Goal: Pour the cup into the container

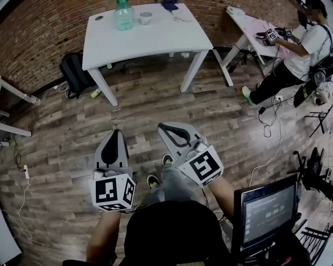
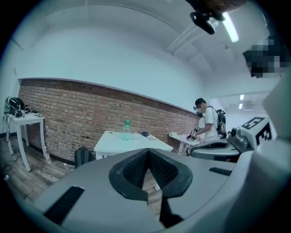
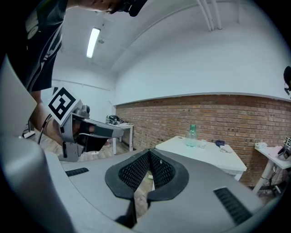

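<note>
Nearest the head camera, the person's two grey plastic hand-held grippers point forward over the wood-plank floor, side by side and apart. The left gripper has its jaws clenched together with nothing between the black ribbed pads, as its own view shows. The right gripper is likewise closed and empty.

Well ahead of both grippers, beyond their tips, stands a white rectangular table against a red brick wall. On its far side sits the clear green-tinted plastic bottle, upright, with the small white cup just beside it, on the right gripper's side. Neither gripper is near them.

A black backpack rests on the floor ahead of the left gripper, just beside the table's left leg. Far off to the right of the right gripper, a second person in a white shirt stands at another white table. Behind the right gripper and to its right, a dark screen glows.
</note>
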Available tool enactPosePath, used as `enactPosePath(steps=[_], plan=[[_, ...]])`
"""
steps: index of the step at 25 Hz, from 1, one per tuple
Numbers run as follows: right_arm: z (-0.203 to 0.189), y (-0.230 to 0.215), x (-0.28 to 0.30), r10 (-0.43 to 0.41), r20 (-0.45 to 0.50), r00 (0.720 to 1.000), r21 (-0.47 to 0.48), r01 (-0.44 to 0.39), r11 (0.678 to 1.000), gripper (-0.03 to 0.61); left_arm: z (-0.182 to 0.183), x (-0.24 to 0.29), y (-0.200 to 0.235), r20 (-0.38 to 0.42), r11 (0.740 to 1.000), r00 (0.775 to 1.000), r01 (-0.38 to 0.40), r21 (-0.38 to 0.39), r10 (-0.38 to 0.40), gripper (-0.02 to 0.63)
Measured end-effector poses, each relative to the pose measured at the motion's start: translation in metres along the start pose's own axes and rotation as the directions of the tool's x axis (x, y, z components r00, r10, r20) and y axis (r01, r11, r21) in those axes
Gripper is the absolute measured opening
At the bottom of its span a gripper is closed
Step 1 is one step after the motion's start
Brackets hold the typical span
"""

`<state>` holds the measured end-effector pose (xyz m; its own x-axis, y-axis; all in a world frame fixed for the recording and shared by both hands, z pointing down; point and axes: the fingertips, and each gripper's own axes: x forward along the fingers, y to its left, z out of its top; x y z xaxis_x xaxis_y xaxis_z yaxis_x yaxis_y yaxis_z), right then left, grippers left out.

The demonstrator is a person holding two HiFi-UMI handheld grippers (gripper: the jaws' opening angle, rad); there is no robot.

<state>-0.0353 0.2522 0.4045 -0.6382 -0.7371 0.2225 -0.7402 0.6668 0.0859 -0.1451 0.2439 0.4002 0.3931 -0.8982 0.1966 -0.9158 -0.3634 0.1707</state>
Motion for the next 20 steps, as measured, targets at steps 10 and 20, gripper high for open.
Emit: enactPosePath(steps=[10,20], plan=[[-0.004,0.04,-0.032,0.028,-0.009,1.0,-0.025,-0.028,0.999,0.0,-0.005,-0.044,-0.016,0.017,1.0,1.0,-0.007,-0.004,0.007,-0.003],[-0.009,0.061,-0.117,0.06,0.064,0.996,0.023,-0.061,0.998,0.0,-0.012,-0.093,-0.096,0.031,0.999,0.999,-0.025,0.034,0.024,-0.003]])
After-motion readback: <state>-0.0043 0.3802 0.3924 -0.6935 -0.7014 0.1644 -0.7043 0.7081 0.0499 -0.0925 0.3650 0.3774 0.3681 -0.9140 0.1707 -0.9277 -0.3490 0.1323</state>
